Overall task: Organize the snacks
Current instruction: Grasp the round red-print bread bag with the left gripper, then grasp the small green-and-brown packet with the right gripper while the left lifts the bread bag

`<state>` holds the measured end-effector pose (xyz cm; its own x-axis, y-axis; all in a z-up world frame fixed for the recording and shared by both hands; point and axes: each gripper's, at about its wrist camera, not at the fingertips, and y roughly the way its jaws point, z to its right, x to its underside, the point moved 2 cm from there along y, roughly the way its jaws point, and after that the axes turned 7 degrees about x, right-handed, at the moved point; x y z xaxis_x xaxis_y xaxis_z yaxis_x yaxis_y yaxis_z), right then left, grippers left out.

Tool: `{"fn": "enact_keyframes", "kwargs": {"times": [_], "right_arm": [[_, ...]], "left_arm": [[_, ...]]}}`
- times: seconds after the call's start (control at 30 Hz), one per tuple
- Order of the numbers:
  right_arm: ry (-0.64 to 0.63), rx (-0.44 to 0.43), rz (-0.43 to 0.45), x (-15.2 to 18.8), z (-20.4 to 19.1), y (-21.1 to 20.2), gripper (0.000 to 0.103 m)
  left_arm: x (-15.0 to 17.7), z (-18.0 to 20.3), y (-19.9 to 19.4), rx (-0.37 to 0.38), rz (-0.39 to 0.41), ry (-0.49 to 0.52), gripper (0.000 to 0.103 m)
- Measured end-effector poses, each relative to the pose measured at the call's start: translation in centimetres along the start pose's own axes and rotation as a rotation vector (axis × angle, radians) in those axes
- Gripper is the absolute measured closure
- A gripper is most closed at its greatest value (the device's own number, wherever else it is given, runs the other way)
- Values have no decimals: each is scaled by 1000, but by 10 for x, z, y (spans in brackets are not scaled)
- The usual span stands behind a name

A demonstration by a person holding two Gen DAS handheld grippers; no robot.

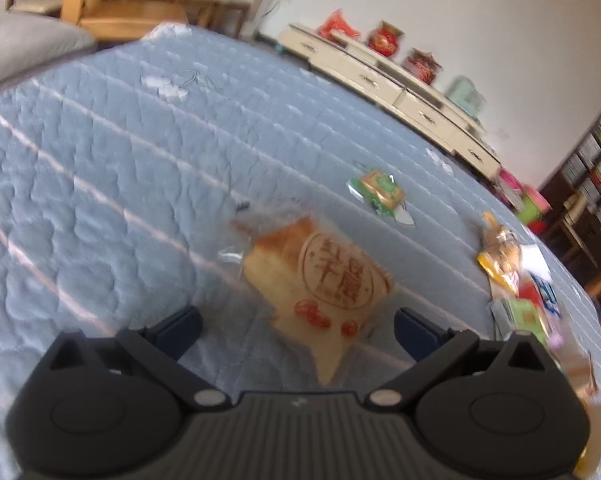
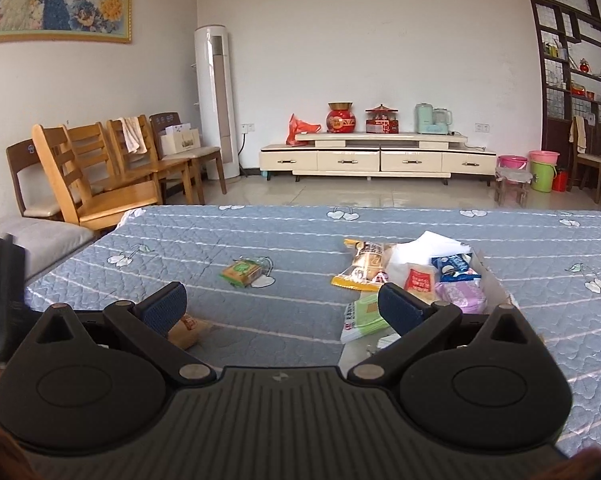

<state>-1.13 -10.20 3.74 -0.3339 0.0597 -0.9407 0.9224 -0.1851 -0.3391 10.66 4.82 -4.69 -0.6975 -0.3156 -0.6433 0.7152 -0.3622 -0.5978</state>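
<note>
A wrapped bread slice with a round red stamp (image 1: 320,280) lies on the blue quilted cloth (image 1: 100,160), just ahead of and between the fingers of my open left gripper (image 1: 296,326). It peeks out behind my right gripper's left finger (image 2: 190,326). A small green snack pack (image 1: 380,192) lies farther off; it also shows in the right wrist view (image 2: 242,272). My right gripper (image 2: 280,308) is open and empty above the cloth. A white tray (image 2: 496,280) at right holds several snack packs; a yellow pack (image 2: 360,268) and a green pack (image 2: 362,316) lie beside it.
The left gripper's dark body (image 2: 4,300) shows at the far left of the right wrist view. Wooden chairs (image 2: 96,176) stand beyond the table's left corner. A cream TV cabinet (image 2: 376,158) lines the far wall. The table's far edge (image 2: 340,208) is in view.
</note>
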Motion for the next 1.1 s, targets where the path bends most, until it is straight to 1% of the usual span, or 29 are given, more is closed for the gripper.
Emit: {"fn": "enact_keyframes", "kwargs": {"times": [0.03, 0.1, 0.2, 0.27, 0.33, 0.43, 0.47, 0.57, 0.63, 0.73, 0.83, 0.93, 1.03, 1.1], "right_arm": [[4, 5, 1, 0, 2, 0, 0], [16, 7, -3, 1, 6, 3, 0], [35, 11, -11, 2, 8, 7, 0], [37, 9, -21, 2, 7, 12, 0], [25, 8, -22, 0, 3, 17, 0], [20, 19, -37, -5, 1, 26, 0], [26, 20, -41, -7, 0, 30, 0], [41, 17, -58, -12, -3, 43, 0], [37, 13, -73, -16, -8, 54, 0], [34, -12, -124, -24, -20, 84, 0], [57, -48, -208, -31, -34, 130, 0], [86, -54, -295, -34, -52, 181, 0], [98, -19, -382, -28, -73, 230, 0], [127, 25, -411, -24, -83, 255, 0]], "left_arm": [[-2, 3, 5, -1, 11, -3, 1], [-7, 5, 18, 2, 4, -39, 1], [-12, 21, 36, -38, 20, 9, 3], [-10, 30, 41, -28, 27, 79, 19], [-8, 36, 44, 1, 30, 141, 33], [-7, 33, 35, 50, 24, 181, 36], [-7, 32, 32, 52, 25, 196, 37], [-9, 26, 17, 23, 50, 264, 37], [-14, 19, 5, 11, 77, 272, 37], [-26, 9, -12, -24, 112, 286, 37], [-37, 1, -20, -66, 122, 312, 37], [-49, -9, -25, -87, 136, 306, 37], [-59, -13, -25, -114, 140, 313, 37], [-65, -15, -23, -129, 141, 326, 37]]}}
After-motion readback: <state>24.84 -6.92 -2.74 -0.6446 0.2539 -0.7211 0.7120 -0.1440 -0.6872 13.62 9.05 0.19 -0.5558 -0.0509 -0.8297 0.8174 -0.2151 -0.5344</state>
